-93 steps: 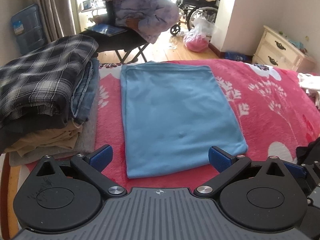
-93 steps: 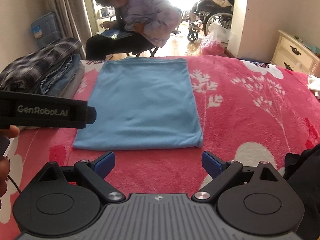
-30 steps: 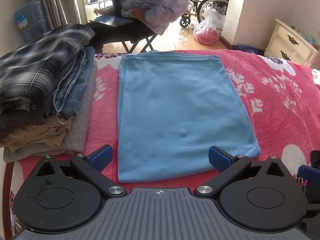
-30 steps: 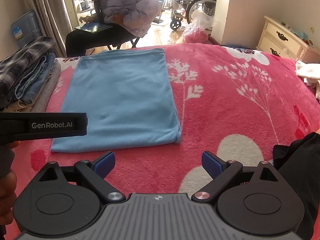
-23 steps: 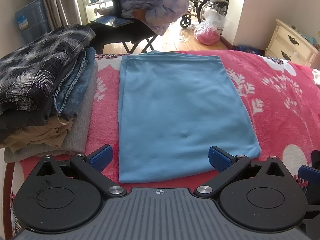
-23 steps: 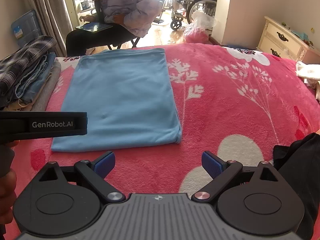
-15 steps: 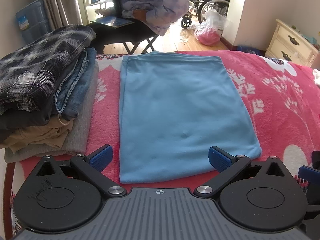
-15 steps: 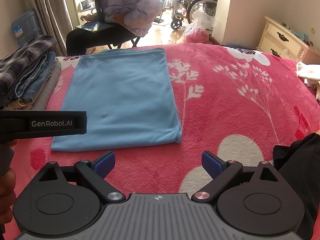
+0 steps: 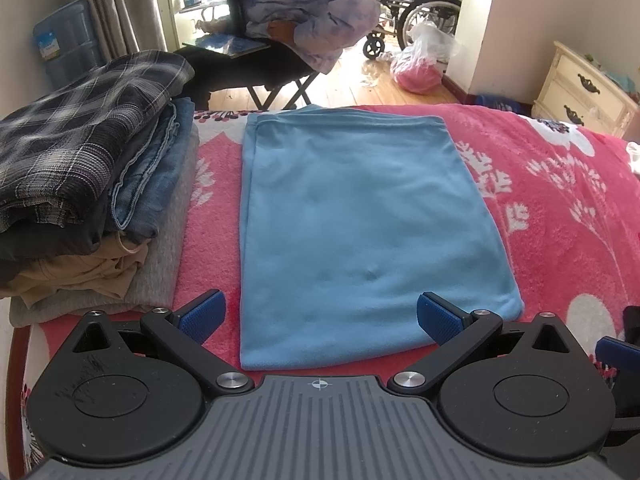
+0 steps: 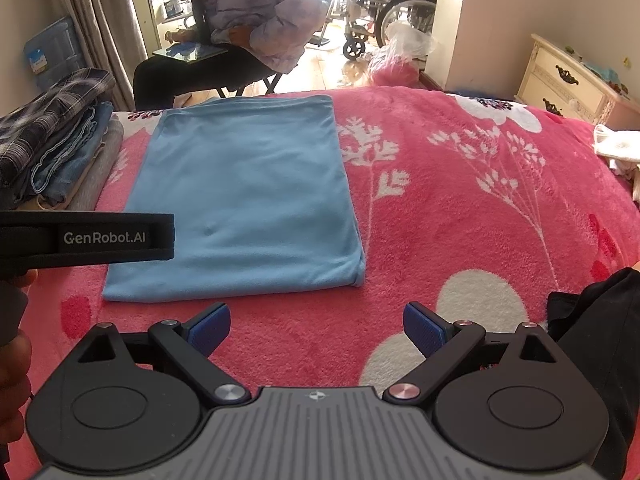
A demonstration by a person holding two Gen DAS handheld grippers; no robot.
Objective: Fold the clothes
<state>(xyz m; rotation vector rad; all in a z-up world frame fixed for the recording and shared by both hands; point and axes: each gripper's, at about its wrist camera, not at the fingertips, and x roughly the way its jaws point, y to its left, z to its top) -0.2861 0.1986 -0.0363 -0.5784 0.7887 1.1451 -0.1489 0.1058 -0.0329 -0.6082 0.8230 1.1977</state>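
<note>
A light blue garment [image 9: 360,224] lies folded into a flat rectangle on the pink flowered blanket [image 9: 560,200]; it also shows in the right wrist view [image 10: 248,200]. My left gripper [image 9: 320,316] is open and empty, hovering just short of the garment's near edge. My right gripper [image 10: 316,328] is open and empty over the blanket [image 10: 460,200], in front of the garment's near right corner. The left gripper's strap [image 10: 84,238] crosses the right wrist view at left.
A stack of folded clothes [image 9: 88,184] with a plaid piece on top sits left of the garment. A dark garment [image 10: 596,340] lies at the right edge. A seated person [image 9: 288,28], a wheelchair [image 9: 420,4] and a nightstand [image 9: 584,88] stand beyond the bed.
Both grippers have hardly moved in the last second; the views shift only slightly. The blue garment lies as before.
</note>
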